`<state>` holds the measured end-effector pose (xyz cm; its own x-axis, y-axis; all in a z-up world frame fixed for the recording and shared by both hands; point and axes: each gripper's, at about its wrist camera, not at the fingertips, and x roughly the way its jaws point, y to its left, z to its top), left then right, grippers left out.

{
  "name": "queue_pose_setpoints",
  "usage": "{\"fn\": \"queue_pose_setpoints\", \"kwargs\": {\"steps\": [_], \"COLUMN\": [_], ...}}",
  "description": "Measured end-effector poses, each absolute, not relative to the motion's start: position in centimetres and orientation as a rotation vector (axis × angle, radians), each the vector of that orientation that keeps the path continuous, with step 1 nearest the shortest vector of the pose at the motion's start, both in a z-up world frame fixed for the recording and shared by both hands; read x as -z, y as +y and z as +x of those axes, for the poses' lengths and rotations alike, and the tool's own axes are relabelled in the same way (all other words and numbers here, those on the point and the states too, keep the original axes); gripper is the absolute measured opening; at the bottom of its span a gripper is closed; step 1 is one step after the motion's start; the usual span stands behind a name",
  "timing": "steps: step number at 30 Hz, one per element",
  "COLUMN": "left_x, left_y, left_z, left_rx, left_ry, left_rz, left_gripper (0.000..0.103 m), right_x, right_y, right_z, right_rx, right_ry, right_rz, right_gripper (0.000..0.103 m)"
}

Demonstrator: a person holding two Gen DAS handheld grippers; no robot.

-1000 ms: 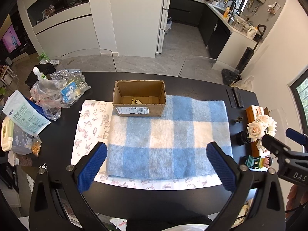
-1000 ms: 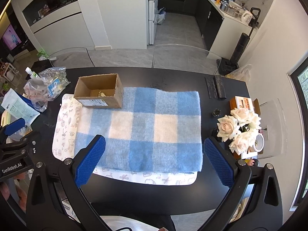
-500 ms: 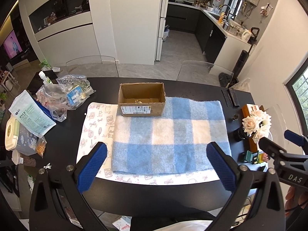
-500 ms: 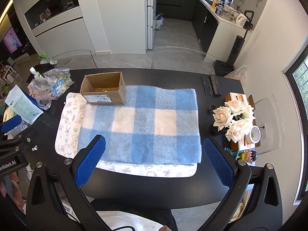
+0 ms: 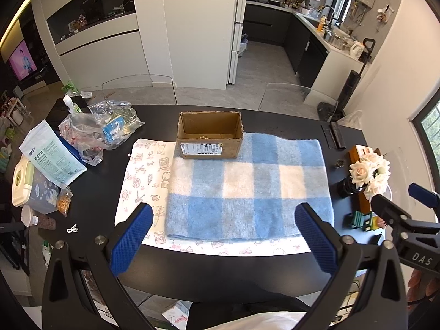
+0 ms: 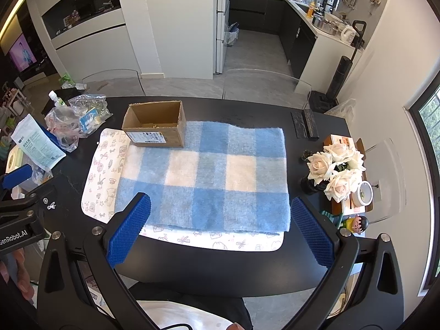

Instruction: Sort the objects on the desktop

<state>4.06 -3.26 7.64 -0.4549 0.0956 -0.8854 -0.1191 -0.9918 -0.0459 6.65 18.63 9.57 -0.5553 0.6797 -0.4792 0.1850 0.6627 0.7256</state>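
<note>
Left wrist view: left gripper (image 5: 224,238) and right gripper (image 6: 221,227) both spread wide, empty, hovering off desk's (image 5: 247,264) near edge. Cardboard box (image 5: 210,134) sits ahead at blue checked blanket's (image 5: 249,189) far-left corner, long axis across; left gripper probably nearer.

The cardboard box (image 5: 210,134) hides most of its contents behind its near wall; its label print is too small to read. The crumpled plastic bags (image 5: 96,130) blur what they hold. The blue checked blanket (image 6: 203,176) covers most of the patterned mat (image 6: 106,162).
</note>
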Motion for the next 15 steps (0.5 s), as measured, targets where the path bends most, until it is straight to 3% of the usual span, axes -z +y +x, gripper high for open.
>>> {"fn": "queue_pose_setpoints", "kwargs": {"steps": [15], "left_x": [-7.69], "left_y": [-2.95], "left_z": [4.21], "left_rx": [-2.611], "left_ry": [0.041], "left_rz": [-1.558], "left_gripper": [0.103], "right_x": [-9.15], "right_y": [17.95], "right_z": [6.43], "right_rx": [-0.8], "right_ry": [2.094], "right_rz": [0.663], "right_gripper": [0.103]}}
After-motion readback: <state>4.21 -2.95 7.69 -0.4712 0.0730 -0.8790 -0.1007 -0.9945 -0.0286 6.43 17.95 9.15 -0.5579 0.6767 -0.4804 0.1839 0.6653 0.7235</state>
